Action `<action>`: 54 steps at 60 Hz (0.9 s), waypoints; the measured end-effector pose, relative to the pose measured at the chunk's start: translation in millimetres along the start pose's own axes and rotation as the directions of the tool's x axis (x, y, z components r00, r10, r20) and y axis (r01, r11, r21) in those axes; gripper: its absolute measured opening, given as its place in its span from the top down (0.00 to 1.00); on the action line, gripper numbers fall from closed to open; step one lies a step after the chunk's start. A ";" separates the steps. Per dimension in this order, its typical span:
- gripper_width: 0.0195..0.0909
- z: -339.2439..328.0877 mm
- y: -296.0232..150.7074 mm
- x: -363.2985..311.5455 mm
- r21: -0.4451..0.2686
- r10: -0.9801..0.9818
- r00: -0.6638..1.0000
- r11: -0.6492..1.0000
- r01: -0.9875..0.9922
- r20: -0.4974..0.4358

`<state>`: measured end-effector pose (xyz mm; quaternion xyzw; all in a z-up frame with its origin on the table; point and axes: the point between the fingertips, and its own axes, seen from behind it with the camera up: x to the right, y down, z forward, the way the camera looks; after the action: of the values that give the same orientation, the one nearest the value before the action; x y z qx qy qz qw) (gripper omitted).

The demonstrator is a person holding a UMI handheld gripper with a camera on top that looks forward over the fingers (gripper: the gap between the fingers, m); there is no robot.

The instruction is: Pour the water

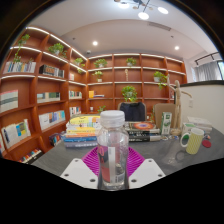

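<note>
Clear plastic bottle (112, 148) betw. hand-held gripper (112, 172) fingers, w/ gaps visible.

A clear bottle (112, 148) with a white cap stands before magenta pads (96, 160); at two o'clock, a yellow-green cup (194, 141).

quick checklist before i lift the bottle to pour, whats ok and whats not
1. Bottle between the fingers: ok, it stands upright between the pink pads.
2. Grip firm: cannot tell, the pads sit close at its sides but contact is not clear.
3. Cap off: not ok, the white cap is on.
4. Cup in view: ok, it stands on the table beyond the fingers, off to the right.
5. Path to the cup: cannot tell, small items stand near it.
6. Water in the bottle: cannot tell.
</note>
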<state>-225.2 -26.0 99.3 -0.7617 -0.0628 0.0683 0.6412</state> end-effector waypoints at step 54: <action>0.79 52.7 -97.0 236.4 0.140 0.972 0.043 0.011 -0.990 0.232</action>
<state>-3.3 84.8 180.5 -0.4970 0.4683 0.5263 0.5067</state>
